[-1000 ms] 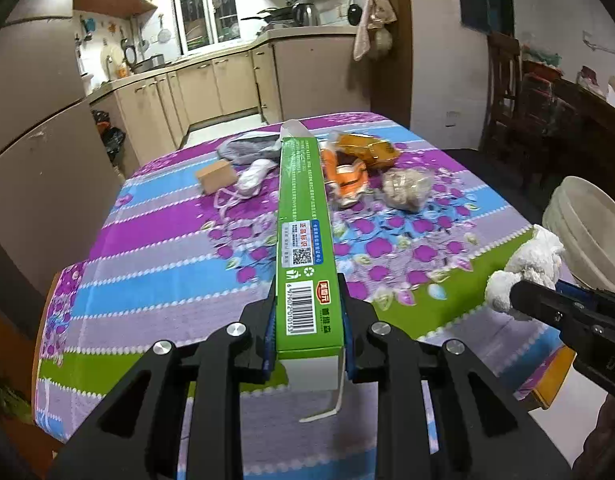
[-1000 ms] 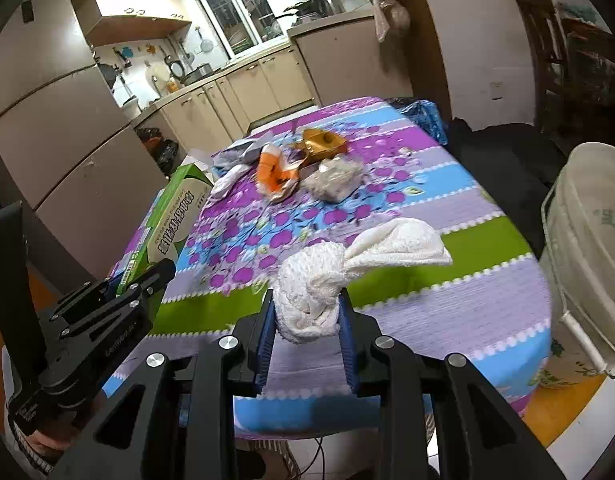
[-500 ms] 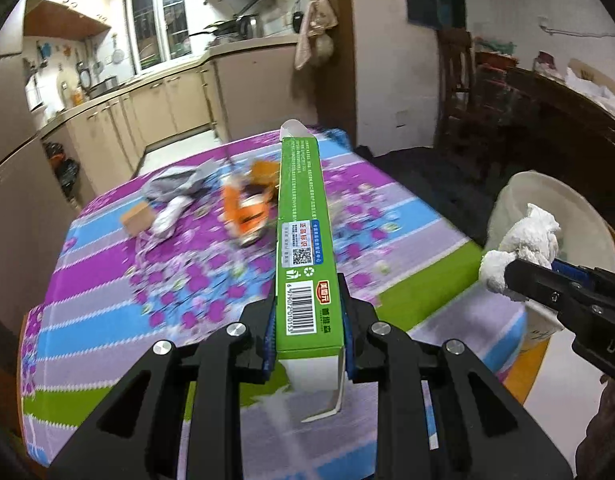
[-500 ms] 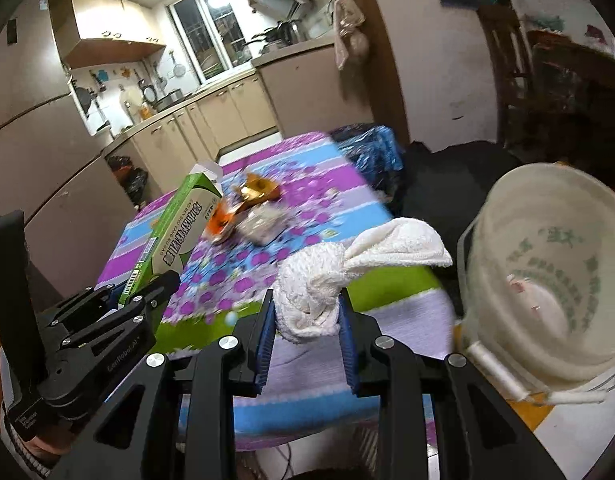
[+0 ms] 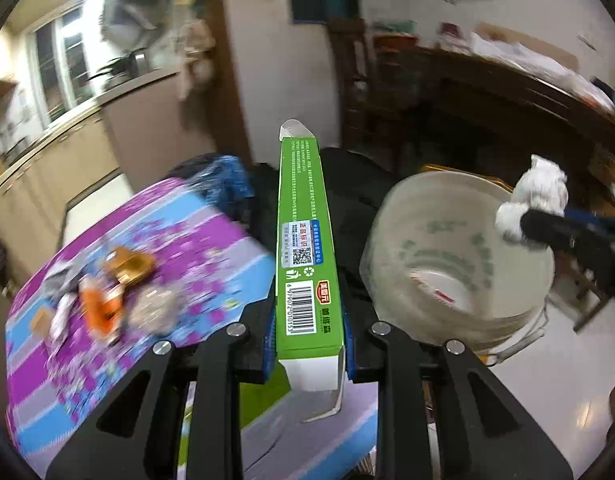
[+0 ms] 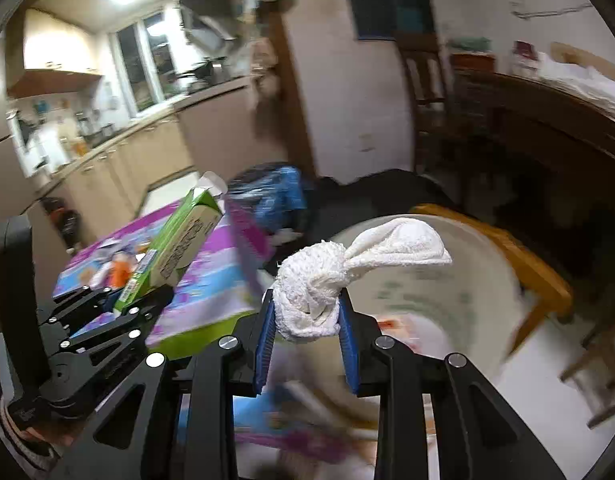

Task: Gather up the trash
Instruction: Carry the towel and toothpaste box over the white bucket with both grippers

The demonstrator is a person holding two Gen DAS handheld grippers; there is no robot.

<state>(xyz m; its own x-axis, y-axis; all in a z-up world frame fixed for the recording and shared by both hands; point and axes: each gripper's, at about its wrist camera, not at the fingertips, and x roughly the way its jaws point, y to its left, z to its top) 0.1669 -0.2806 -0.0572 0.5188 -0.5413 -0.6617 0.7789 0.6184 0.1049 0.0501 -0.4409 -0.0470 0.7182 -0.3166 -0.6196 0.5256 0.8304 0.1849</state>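
The left gripper [image 5: 309, 316] has its fingers closed on a long green carton [image 5: 305, 240], held by its near end with the far end raised. The right gripper [image 6: 307, 320] has its fingers clamped on a knotted white cloth [image 6: 327, 280], held above the near rim of a pale bucket [image 5: 459, 256], which stands on the light tiled floor [image 5: 547, 400] to the right of the table [image 5: 211, 240].

The table carries a cloth striped in purple, blue and green. Blurred litter lies at its far left: an orange wrapper [image 5: 101, 308] and a golden packet [image 5: 129, 266]. Beige kitchen cabinets [image 6: 147, 160] run along the far left under a window. Dark wooden furniture [image 6: 527, 120] lines the far right wall.
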